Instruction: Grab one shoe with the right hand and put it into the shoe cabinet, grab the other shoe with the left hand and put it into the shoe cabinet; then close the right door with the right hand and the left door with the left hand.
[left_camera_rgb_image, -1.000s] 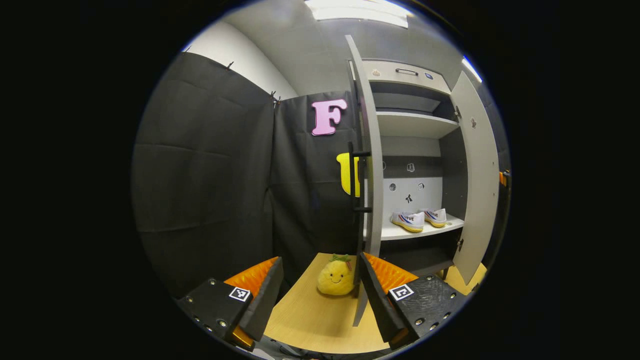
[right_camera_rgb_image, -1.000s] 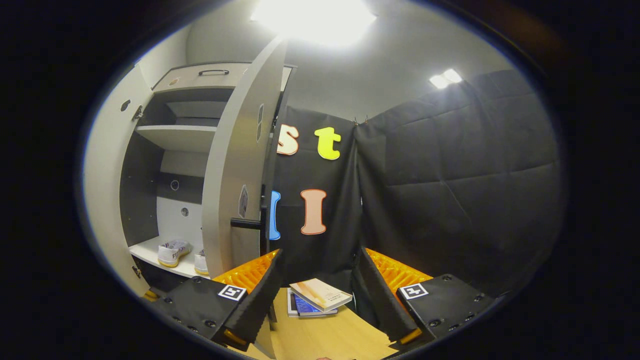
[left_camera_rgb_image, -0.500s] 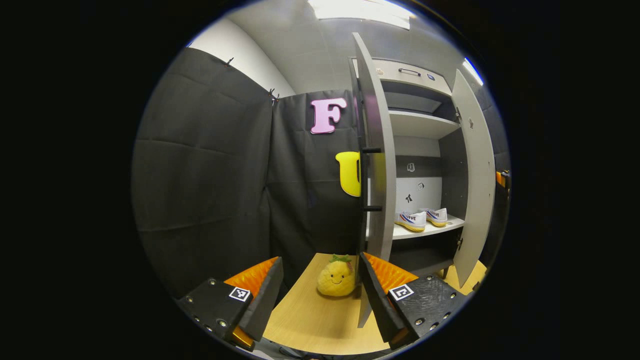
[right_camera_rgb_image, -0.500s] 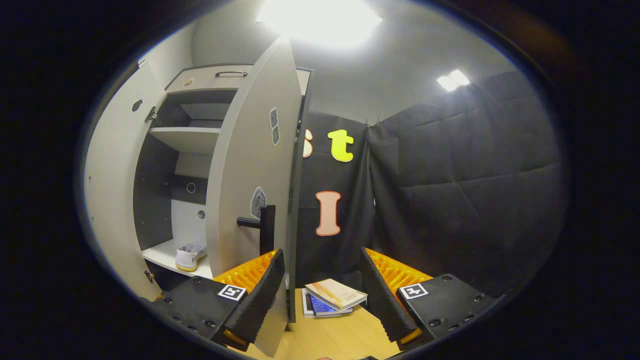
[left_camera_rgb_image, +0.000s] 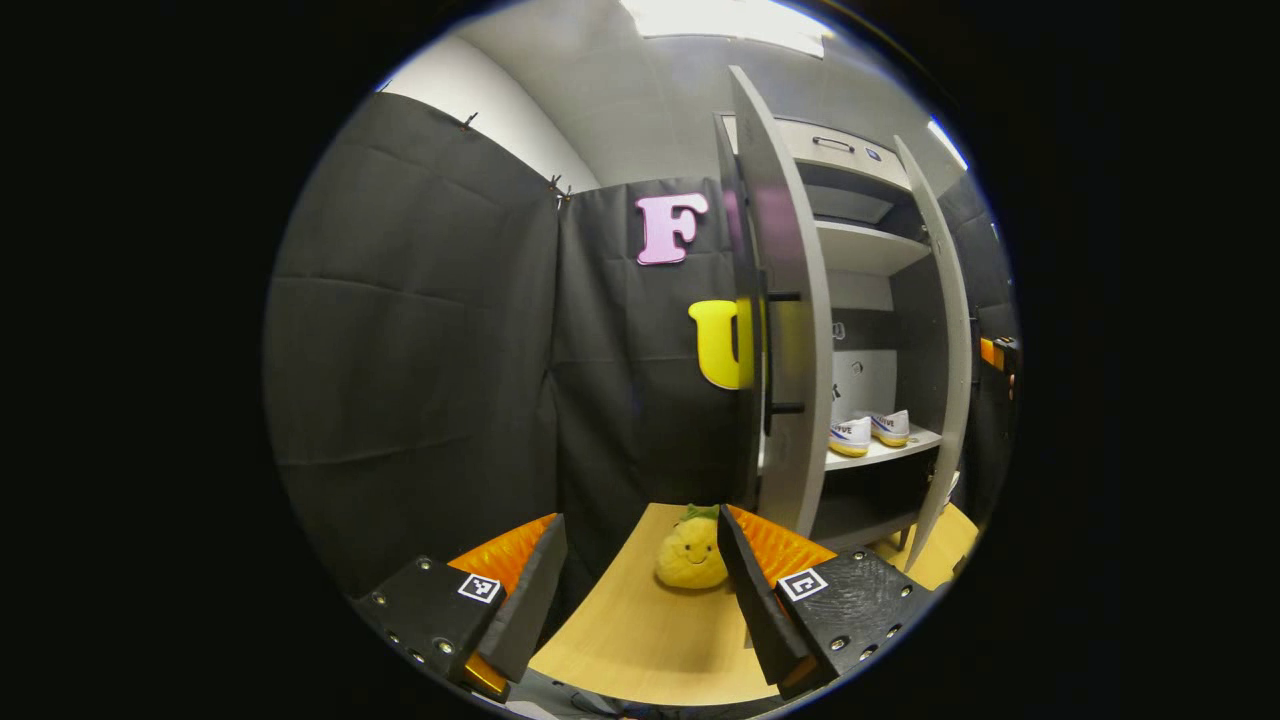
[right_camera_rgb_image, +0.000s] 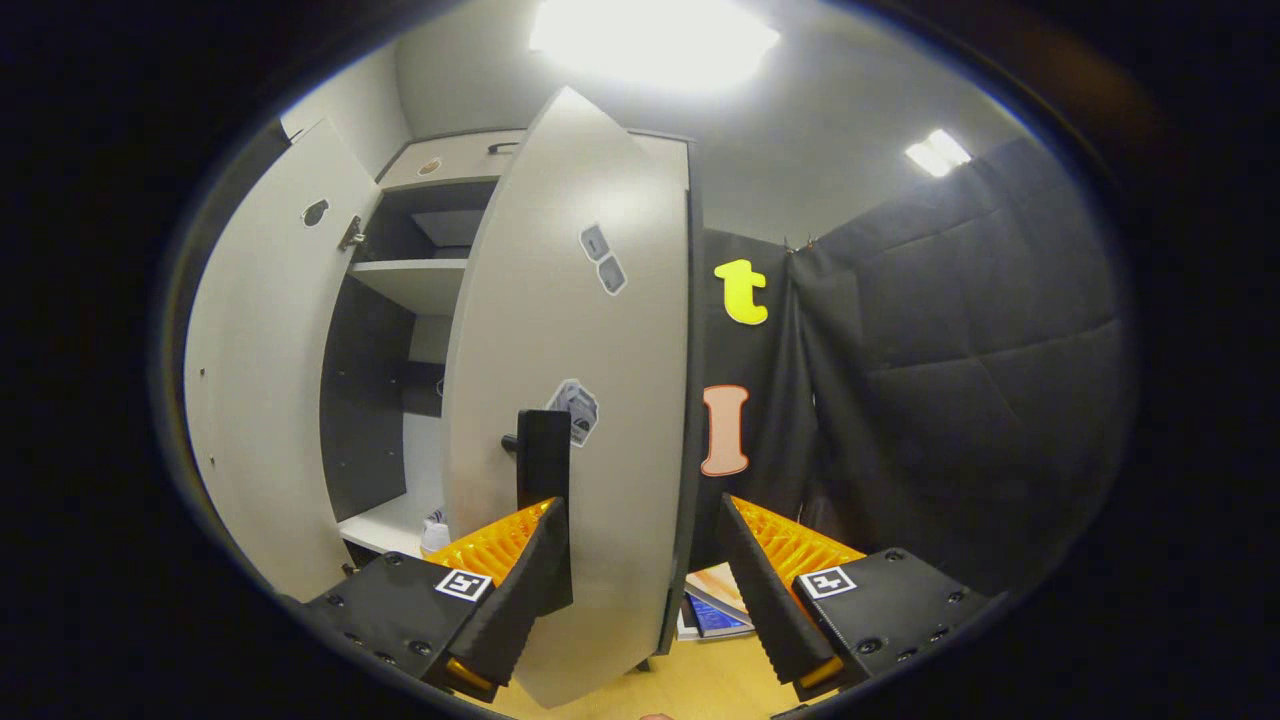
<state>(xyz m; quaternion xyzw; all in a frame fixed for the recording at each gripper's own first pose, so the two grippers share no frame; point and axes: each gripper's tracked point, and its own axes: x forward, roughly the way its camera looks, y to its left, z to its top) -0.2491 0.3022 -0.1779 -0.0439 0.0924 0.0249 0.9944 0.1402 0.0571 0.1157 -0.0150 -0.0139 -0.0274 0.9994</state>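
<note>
Matt grey laminate doors, plush toy, wood-grain tabletop

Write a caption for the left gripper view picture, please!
Open tool faces a half-shut cabinet door, two shoes on the shelf inside.

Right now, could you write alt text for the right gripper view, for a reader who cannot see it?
The open right claw sits close to the cabinet's right door, which stands partly swung toward closed, its dark handle just above one finger. Past the door's edge a shelf holds a white shoe; books lie on the wooden table.
</note>
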